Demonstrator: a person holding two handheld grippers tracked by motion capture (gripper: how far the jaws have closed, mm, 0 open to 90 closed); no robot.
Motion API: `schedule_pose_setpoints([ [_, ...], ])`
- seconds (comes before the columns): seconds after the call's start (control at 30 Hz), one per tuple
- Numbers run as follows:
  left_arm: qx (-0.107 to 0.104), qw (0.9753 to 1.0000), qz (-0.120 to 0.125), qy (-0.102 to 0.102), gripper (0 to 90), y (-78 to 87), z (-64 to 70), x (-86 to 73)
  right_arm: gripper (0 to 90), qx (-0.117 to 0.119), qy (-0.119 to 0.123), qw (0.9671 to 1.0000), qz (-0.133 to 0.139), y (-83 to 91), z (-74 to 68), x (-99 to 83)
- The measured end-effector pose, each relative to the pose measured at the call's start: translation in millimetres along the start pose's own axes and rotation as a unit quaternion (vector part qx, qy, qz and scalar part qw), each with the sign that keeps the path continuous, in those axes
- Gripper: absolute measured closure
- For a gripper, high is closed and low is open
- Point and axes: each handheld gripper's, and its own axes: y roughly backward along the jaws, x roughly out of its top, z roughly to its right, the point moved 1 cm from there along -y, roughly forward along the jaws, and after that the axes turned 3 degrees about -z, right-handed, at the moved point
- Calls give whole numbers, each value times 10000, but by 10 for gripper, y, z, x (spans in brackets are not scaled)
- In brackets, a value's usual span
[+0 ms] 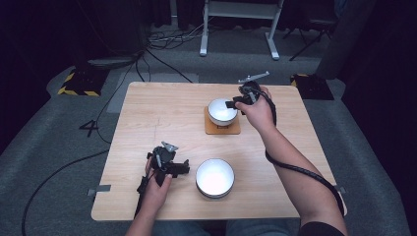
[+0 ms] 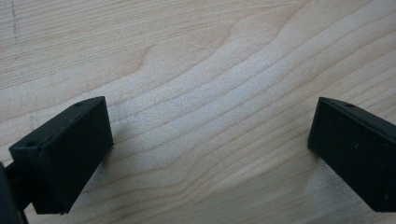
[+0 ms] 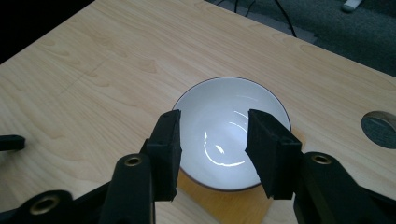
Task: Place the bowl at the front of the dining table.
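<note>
A white bowl sits on a square brown coaster at the table's far middle. My right gripper hovers over that bowl's right rim. In the right gripper view it is open, its jaws astride the near rim of the bowl without touching it, and the coaster shows below. A second white bowl stands near the front edge. My left gripper rests just left of it, pointing at it. Seen from the left gripper view, it is wide open over bare wood.
The light wooden table has free room on its left half and far right. A round hole is cut in the tabletop beyond the far bowl. Cables, white desk legs and yellow-black striped bases lie on the grey floor behind.
</note>
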Motion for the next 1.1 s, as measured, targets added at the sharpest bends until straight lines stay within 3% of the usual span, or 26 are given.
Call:
schedule_pose_setpoints([
  [0.8,7,10000,-3,1,0,-2,1,4,512,209,-52,9993,305,819,32,-526],
  [1.1,1,10000,-6,3,1,4,3,-3,509,-42,234,9994,239,1107,-32,-734],
])
